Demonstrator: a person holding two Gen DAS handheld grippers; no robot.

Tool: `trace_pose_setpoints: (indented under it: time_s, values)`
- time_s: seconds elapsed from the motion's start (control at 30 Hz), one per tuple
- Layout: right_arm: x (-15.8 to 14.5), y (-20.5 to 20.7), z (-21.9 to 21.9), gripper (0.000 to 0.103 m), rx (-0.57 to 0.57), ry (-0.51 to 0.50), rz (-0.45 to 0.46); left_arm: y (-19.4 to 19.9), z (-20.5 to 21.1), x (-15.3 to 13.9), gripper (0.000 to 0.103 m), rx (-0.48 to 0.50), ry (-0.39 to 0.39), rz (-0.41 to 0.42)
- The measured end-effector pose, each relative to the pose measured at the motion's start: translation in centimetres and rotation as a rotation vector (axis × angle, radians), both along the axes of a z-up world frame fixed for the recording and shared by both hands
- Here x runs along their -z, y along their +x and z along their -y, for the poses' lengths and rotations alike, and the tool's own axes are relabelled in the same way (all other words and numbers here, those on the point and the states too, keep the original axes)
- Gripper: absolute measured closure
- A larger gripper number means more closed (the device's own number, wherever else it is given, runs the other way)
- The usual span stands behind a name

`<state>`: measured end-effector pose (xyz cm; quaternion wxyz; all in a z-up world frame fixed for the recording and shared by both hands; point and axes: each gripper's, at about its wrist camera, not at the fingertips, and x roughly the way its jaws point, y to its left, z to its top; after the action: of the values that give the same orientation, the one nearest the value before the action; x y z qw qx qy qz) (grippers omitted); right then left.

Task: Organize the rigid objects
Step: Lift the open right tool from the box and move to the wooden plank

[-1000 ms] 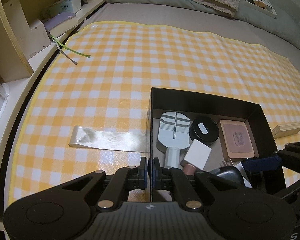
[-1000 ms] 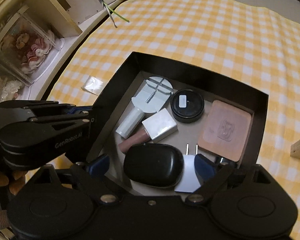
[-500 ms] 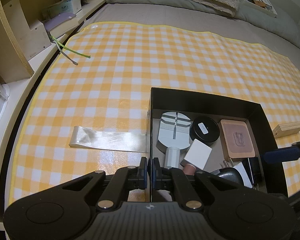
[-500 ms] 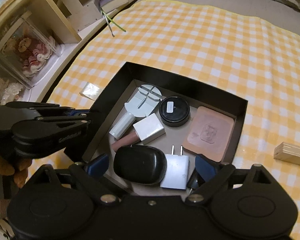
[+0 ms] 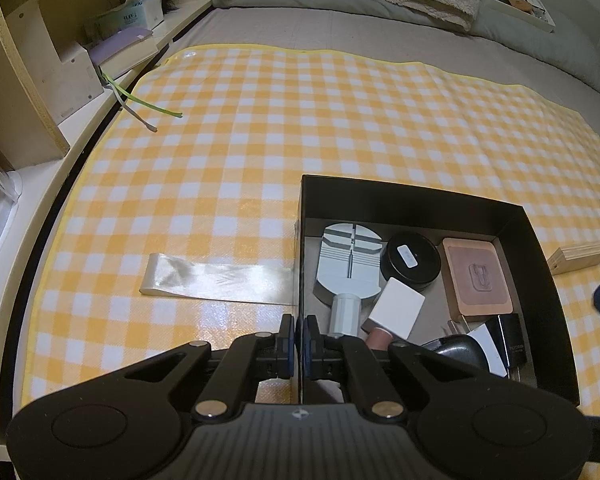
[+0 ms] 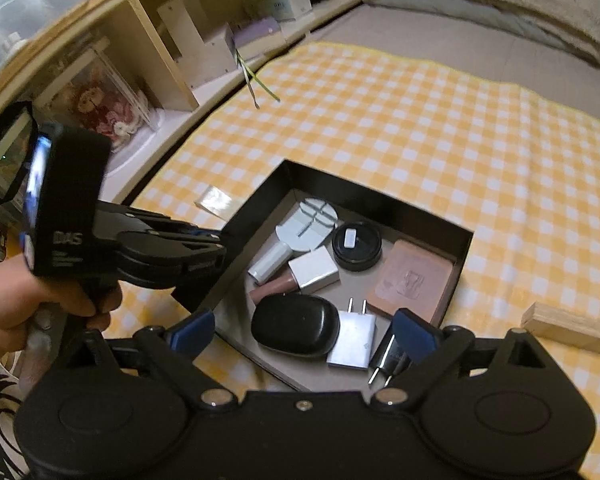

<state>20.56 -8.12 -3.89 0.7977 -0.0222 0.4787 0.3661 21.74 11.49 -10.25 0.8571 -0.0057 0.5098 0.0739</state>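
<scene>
At the box point(image 5: 420, 204), we are pinching its left wall.
Left gripper point(image 5: 299, 338) is clamping it; right gripper point(image 6: 304, 330) is hovering wide, empty.

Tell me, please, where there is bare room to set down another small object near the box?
The checked cloth lies bare beyond the black box and between the box and the wooden block. Left of the box lies a clear plastic strip. Inside the box it is crowded.
</scene>
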Motion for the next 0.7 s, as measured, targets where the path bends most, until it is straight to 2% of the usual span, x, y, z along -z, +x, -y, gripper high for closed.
trace_pose_setpoints:
  time_s: [0.13,0.33,0.53,0.7]
  values:
    - [-1.0,-0.7,0.5,0.001,0.009,-0.011,0.067,0.0,0.0,0.0,0.098,0.000,0.001,0.000]
    - [-1.6,-0.7,1.5,0.000,0.052,-0.046,0.150,0.0,-0.1,-0.1,0.098,0.000,0.003,0.001]
    - [-0.8,0.6,3.8,0.000,0.136,-0.109,0.216,0.0,-0.1,0.0,0.098,0.000,0.003,0.000]
    - [0.1,2.6,6.3,0.000,0.227,-0.134,0.237,-0.1,-0.2,-0.1,0.098,0.000,0.005,0.000]
